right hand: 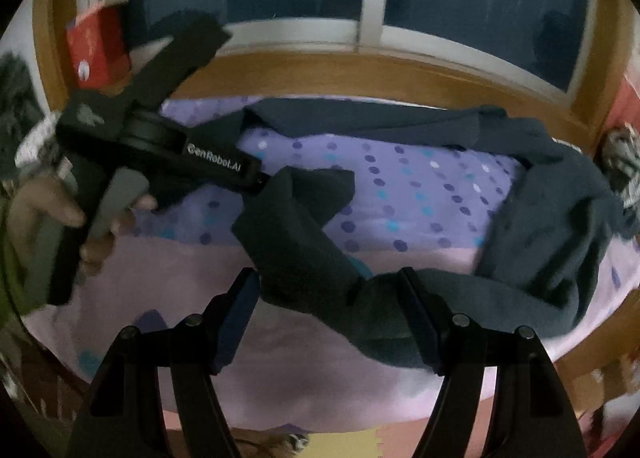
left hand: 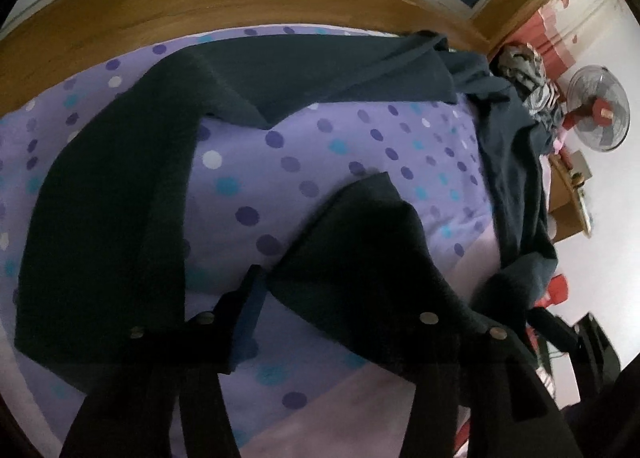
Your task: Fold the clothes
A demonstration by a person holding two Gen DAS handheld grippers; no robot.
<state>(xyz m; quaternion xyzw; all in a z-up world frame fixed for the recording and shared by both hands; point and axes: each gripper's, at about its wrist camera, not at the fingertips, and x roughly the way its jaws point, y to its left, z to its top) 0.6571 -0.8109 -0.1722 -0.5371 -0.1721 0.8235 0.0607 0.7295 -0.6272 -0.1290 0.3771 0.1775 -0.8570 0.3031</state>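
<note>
Dark garment point(right hand: 304, 242) draped between both half-open tools; left tool point(left hand: 340, 290); right tool point(right hand: 328, 286)

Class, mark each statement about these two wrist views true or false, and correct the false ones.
1. The dark teal garment lies on a purple polka-dot bedsheet. True.
2. The right gripper has its fingers clamped tightly together. False: they stand apart, with cloth between them.
3. A round electric fan shows in the left wrist view. True.
4. The bedsheet is plain white. False: it is purple with dots.
5. A hand holds the left gripper. True.
</note>
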